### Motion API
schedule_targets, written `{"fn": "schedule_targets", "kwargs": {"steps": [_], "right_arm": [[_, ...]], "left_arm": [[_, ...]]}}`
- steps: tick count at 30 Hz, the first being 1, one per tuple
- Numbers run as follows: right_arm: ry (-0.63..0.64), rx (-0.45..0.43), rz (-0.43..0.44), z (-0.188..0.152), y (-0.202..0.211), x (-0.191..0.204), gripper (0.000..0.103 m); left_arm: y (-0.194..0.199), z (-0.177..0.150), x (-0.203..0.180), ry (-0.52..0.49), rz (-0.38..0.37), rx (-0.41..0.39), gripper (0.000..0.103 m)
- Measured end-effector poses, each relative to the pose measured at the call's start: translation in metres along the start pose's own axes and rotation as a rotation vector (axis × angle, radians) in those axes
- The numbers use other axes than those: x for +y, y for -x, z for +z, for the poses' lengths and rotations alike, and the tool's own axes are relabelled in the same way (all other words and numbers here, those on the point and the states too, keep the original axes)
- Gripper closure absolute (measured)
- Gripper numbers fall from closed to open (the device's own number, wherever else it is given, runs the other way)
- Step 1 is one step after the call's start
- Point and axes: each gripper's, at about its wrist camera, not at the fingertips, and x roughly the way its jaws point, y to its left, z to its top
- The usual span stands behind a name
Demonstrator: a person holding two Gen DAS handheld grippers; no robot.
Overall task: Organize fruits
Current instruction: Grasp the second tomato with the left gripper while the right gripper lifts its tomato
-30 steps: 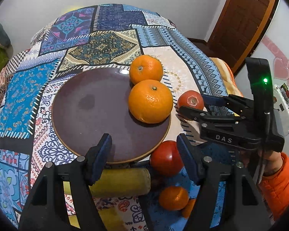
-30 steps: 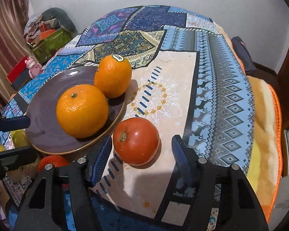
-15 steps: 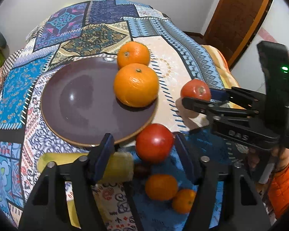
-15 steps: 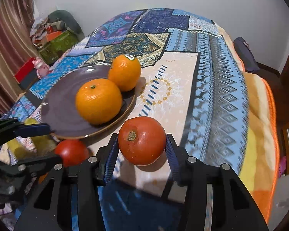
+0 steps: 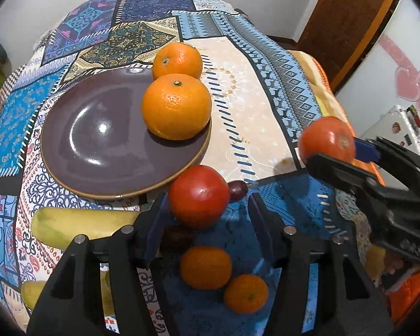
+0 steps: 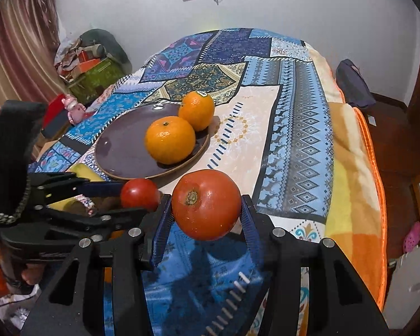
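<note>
My right gripper, jaws closed on one tomato, raised over the near edge of the patterned table. My left gripper, jaws just narrowing around a second tomato beside the plate; right pad apart from it. Two oranges at the plate's far-right rim

Two close downward views, shared plate
</note>
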Motion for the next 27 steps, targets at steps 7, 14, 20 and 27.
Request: {"fn": "schedule_targets", "kwargs": {"steps": [7,14,20,27], "right_arm": [[-0.013,-0.004,0.015,-0.004,0.000,0.001,0.058],[-0.024,-0.003,0.016,-0.007,0.001,-0.001,0.058],[-0.030,-0.017,0.009,-0.004,0.007,0.000,0.058],[-0.022,-0.038,0.008,0.004,0.013,0.009,0.058]], "left_arm": [[-0.015,0.006,0.000,0.025,0.023,0.036,0.046],[-0.020,0.007,0.002,0.043,0.035,0.035,0.053],[-0.006,0.002,0.002,0.040,0.019,0.024,0.054],[0.038,0.004,0.006,0.028,0.031,-0.075,0.054]]}}
